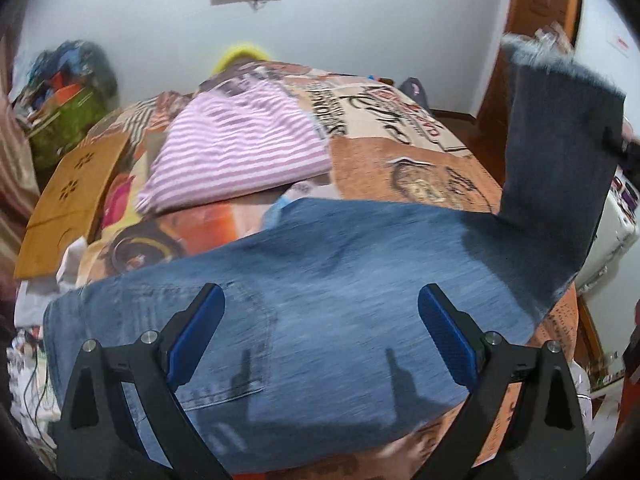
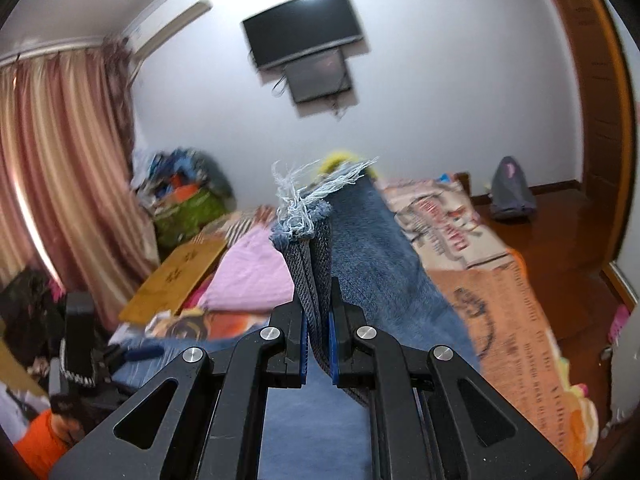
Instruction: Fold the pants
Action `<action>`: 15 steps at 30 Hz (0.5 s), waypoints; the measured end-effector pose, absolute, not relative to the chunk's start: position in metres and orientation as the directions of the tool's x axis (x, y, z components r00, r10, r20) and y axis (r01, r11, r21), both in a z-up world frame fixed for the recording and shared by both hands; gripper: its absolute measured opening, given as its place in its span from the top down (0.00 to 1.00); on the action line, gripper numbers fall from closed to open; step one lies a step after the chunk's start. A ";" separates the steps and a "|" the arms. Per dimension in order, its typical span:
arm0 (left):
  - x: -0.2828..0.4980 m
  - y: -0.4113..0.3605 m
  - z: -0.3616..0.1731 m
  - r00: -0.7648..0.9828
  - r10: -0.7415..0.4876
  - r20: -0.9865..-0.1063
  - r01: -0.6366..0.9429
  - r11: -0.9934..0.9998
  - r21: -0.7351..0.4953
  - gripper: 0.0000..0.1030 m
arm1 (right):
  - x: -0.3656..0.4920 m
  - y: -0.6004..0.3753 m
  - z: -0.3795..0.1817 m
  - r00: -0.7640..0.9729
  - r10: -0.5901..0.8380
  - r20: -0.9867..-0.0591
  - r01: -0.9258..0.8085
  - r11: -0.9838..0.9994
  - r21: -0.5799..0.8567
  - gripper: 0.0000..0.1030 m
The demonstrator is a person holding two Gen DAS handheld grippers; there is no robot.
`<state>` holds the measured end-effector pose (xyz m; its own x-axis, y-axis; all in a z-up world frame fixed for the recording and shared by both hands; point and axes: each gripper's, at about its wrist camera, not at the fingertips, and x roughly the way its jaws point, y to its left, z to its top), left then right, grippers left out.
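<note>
Blue jeans [image 1: 320,280] lie across the near part of the bed, back pocket toward me. My left gripper [image 1: 320,312] is open and empty just above the waist and seat area. The leg end [image 1: 560,152] with its frayed hem is lifted high at the right, held by my right gripper [image 1: 618,146], seen as a dark shape at the leg's edge. In the right wrist view my right gripper [image 2: 319,320] is shut on the doubled leg end of the jeans [image 2: 360,248], and the frayed hem [image 2: 308,196] stands up past the fingertips.
A folded pink striped garment [image 1: 240,152] lies on the patterned bedspread [image 1: 400,160] behind the jeans. A wooden board [image 1: 72,200] is at the bed's left edge. A pile of clothes [image 1: 68,96] sits far left. A wooden door [image 1: 536,40] and floor are at the right.
</note>
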<state>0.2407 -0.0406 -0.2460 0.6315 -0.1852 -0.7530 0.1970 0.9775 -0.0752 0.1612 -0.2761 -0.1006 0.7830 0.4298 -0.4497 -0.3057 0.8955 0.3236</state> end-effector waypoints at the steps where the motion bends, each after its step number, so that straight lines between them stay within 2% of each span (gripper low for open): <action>1: 0.240 -0.035 -0.248 0.629 -0.182 -0.755 0.188 0.979 -0.079 0.04 | 0.161 -0.270 -0.103 0.771 0.439 -0.461 -0.312 0.892 0.328 0.93; 12: 0.234 -0.006 -0.258 0.625 -0.132 -0.769 0.112 0.991 -0.079 0.04 | 0.172 -0.199 -0.196 0.536 0.512 -0.671 -0.404 0.854 0.329 0.93; 15: 0.235 -0.008 -0.257 0.623 -0.131 -0.771 0.111 0.991 -0.079 0.04 | 0.170 -0.188 -0.219 0.484 0.503 -0.716 -0.405 0.854 0.326 0.89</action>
